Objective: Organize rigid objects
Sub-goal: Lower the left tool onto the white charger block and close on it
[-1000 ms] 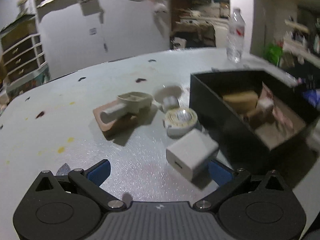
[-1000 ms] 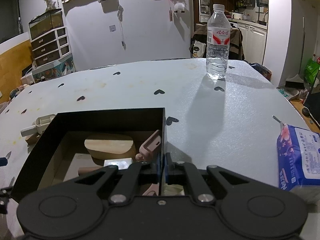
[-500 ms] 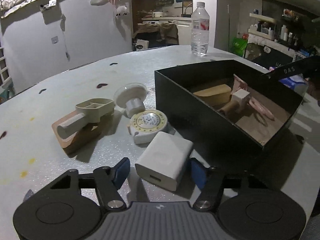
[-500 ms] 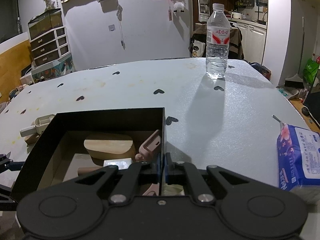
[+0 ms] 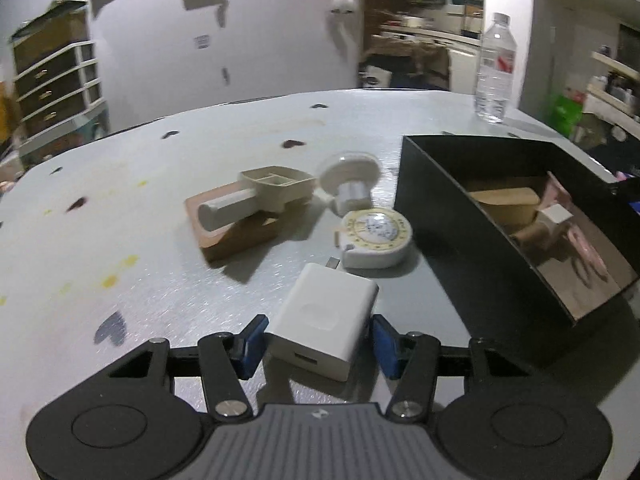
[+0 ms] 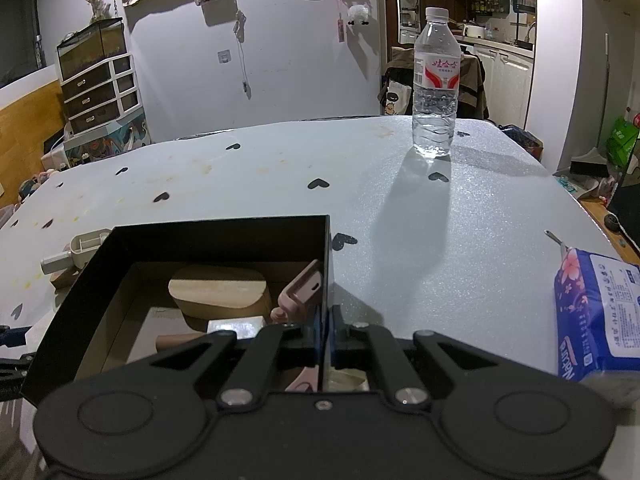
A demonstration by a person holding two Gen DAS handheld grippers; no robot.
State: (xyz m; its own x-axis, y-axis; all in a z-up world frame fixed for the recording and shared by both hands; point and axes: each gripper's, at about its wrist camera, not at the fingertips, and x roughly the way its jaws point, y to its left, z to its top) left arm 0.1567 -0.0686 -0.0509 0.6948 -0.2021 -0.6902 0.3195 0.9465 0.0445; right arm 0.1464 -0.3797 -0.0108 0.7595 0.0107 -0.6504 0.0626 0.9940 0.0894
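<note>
Two blue fingers [image 5: 250, 344] of the left gripper [image 5: 318, 340], just closing, are being pressed against the white charger [image 5: 326, 322], whose long axis is pointing away toward the tape measure [image 5: 376, 236]; the black box [image 5: 480, 216] is lying to its right, its wall being clamped by the right gripper [image 6: 326, 330].

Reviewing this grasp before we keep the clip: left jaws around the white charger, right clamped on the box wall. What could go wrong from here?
1. The left gripper has just been closing on the white charger, which sits skewed between the jaws; it may twist or slip when lifted.
2. The tape measure lies just beyond the charger; pushing forward could knock it.
3. The right gripper pinches the black box wall; any tug shifts the box.
</note>
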